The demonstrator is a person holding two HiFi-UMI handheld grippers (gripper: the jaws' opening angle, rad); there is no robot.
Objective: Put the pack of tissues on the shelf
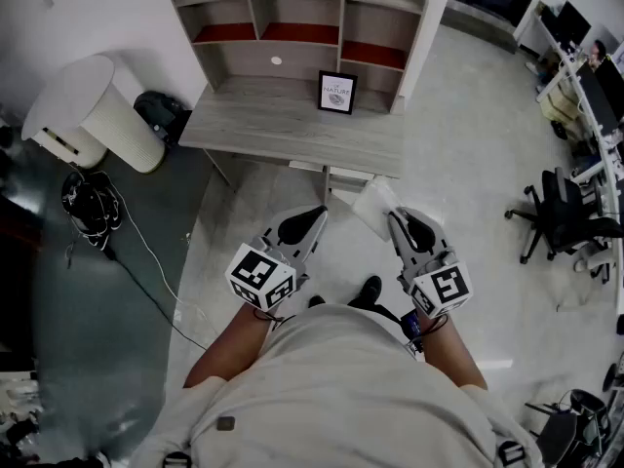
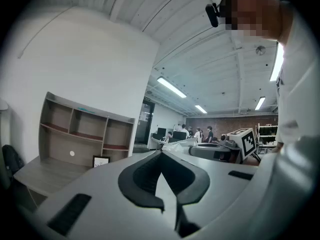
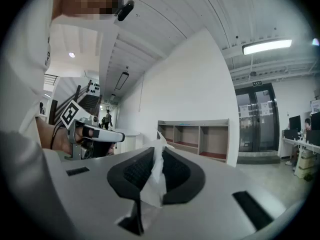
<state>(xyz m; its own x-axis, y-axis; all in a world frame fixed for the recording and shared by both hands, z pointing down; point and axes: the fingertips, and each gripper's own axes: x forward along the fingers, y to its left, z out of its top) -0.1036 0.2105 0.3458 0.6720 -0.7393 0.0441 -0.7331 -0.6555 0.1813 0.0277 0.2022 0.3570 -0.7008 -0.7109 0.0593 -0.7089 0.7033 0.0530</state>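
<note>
The pack of tissues [image 1: 373,206], white and thin, sticks out ahead of my right gripper [image 1: 394,215], which is shut on it. In the right gripper view its crinkled white wrapper [image 3: 158,176] fills the gap between the dark pads. My left gripper [image 1: 319,212] is held beside it at the same height, shut with nothing in it; its pads meet at the tips [image 2: 161,153]. The grey wooden shelf [image 1: 302,22] with red-lined compartments stands on the desk [image 1: 283,125] ahead of both grippers and some way off. It also appears as the shelf [image 2: 85,134] at left and the shelf [image 3: 195,139] at centre.
A small framed picture [image 1: 337,93] stands on the desk in front of the shelf. A white cylinder-shaped unit [image 1: 93,110], a black bag [image 1: 161,115] and cables [image 1: 93,208] lie left of the desk. An office chair [image 1: 561,217] is at right.
</note>
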